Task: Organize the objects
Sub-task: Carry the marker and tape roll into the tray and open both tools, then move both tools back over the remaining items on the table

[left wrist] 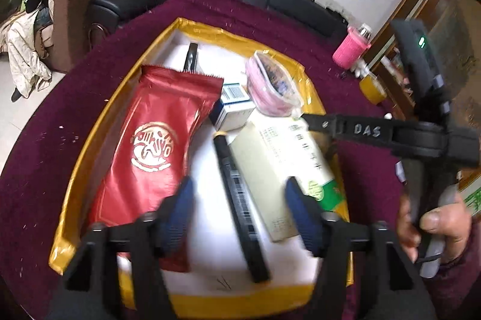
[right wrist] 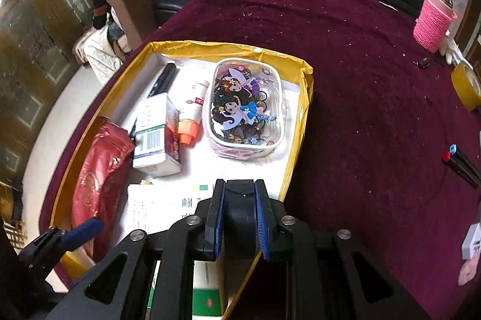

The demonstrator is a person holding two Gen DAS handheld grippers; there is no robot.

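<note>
Currently left gripper point(left wrist: 239, 211) hangs over the yellow-rimmed box point(left wrist: 99, 121), jaws wide apart, nothing gripped. A long black bar point(left wrist: 240, 205) lies on the box floor between and below the pads, not pressed by them. Red foil pouch point(left wrist: 150, 157) lies along the box's left side; cream-and-green carton point(left wrist: 282, 169) lies right of the bar. Small white barcode box point(left wrist: 234, 106) and pink cartoon pouch point(left wrist: 272, 85) sit further back, black marker point(left wrist: 191, 56) at the far end. Right gripper point(right wrist: 239, 217) is at the box's right edge, jaws narrowly apart around its own black housing; nothing visibly held. Box sits on the table's maroon cloth point(right wrist: 360, 79). Two black pens point(right wrist: 461, 163) lie on the cloth, well outside the box.
</note>
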